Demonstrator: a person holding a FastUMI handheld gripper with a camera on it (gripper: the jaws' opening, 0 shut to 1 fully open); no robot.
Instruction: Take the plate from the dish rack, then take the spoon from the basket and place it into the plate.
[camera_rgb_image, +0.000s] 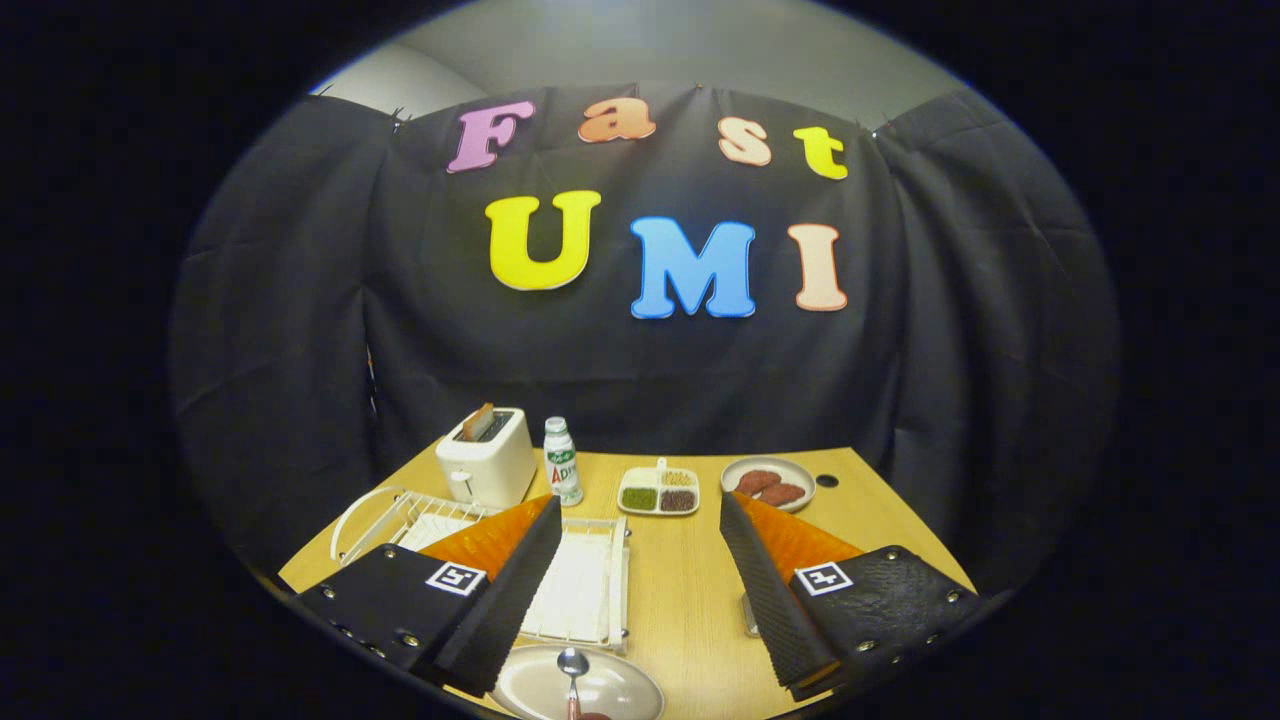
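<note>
A pale round plate (620, 690) lies on the wooden table (690, 590) close below the fingers, between them and a little toward the left one. A metal spoon (572, 672) rests in the plate, bowl pointing away from me. My gripper (640, 515) hangs above the table, open wide, with nothing between its black ribbed fingers (520, 585). The white wire dish rack (575, 585) stands just beyond the plate, partly hidden by the left finger. A small piece of the basket (748, 612) shows by the right finger.
At the back of the table stand a white toaster (487, 458) with a slice in it, a small bottle (562, 460), a divided dish of grains (659, 491) and a plate of brown patties (768, 483). A dark hole (827, 480) marks the table's back right.
</note>
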